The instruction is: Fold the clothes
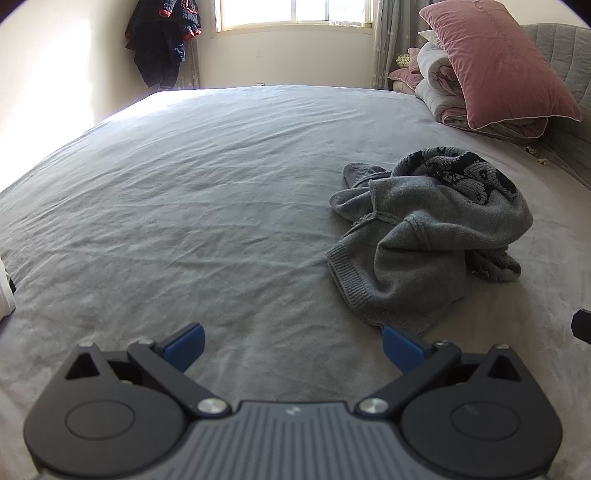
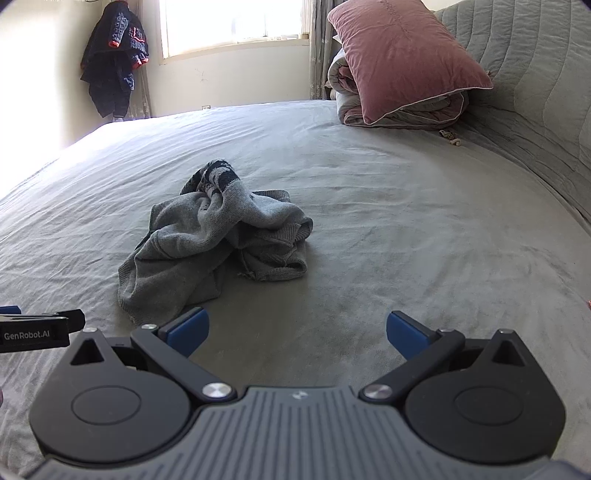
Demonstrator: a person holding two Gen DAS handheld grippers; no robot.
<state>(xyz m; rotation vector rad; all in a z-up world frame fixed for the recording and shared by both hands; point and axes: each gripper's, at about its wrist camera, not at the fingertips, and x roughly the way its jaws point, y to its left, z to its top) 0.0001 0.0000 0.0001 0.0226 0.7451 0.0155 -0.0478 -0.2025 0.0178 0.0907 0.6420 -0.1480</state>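
One crumpled grey knitted sweater [image 1: 424, 236] with a dark patterned band lies in a heap on the wide grey bedsheet [image 1: 184, 184] — the only garment on the bed, nearer the headboard side than the far edge. Two grippers hover above the sheet near the bed's close edge, both empty. The left gripper [image 1: 293, 345] has its two blue-tipped fingers spread wide, the right-hand tip just at the sweater's ribbed hem, though contact cannot be confirmed. The right gripper [image 2: 297, 332] is likewise spread wide, its left tip close to the sweater's near corner, over bare sheet. At the head of the bed sits one dusty-pink velvet pillow [image 2: 402, 59] leaning on one folded grey-and-pink quilt [image 2: 402, 107]. One dark blue jacket with red trim [image 2: 114, 59] hangs in the far corner beside the one bright window [image 2: 232, 22].
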